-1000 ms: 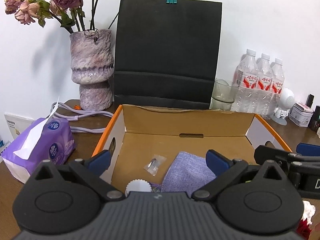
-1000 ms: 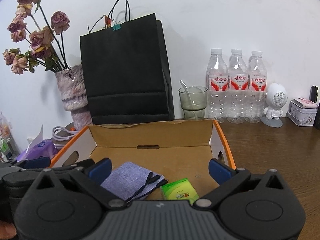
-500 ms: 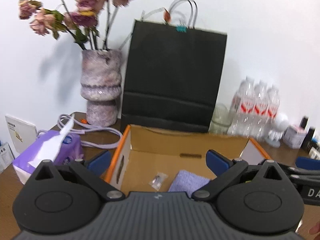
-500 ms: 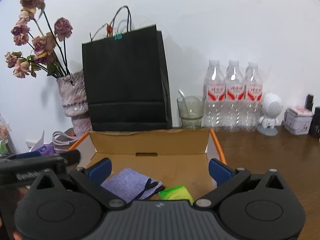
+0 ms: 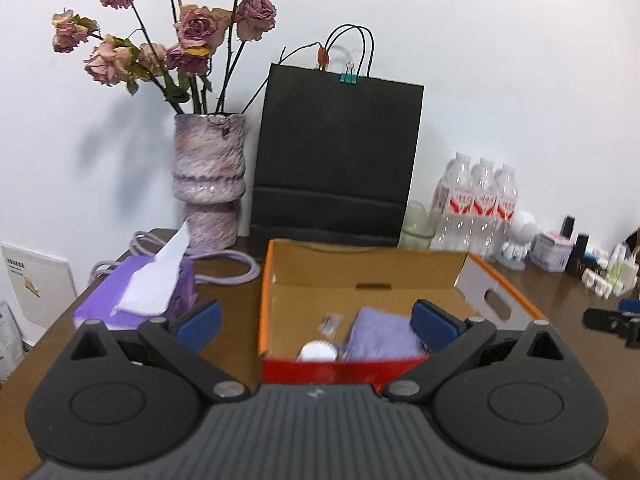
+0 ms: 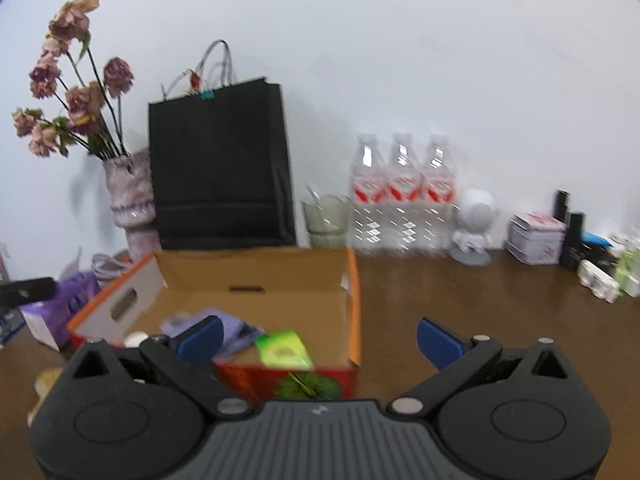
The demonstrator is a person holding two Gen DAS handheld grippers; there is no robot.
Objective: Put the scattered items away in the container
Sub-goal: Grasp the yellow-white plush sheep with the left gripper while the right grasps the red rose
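The box (image 5: pixel 280 280) sits before the bag (image 5: pixel 336 152), with the pouch (image 5: pixel 380 336) inside.

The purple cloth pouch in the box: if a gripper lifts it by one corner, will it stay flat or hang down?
The purple cloth pouch looks like soft woven fabric, so it would probably droop. It seems light, and unlikely to slip or break.

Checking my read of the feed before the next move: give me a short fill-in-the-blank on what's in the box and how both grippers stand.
1. The purple cloth pouch lies inside the ____ box.
2. The green packet sits ____ the box.
3. Both the left gripper and the right gripper are ____ and hold nothing.

Missing words: cardboard; inside; open
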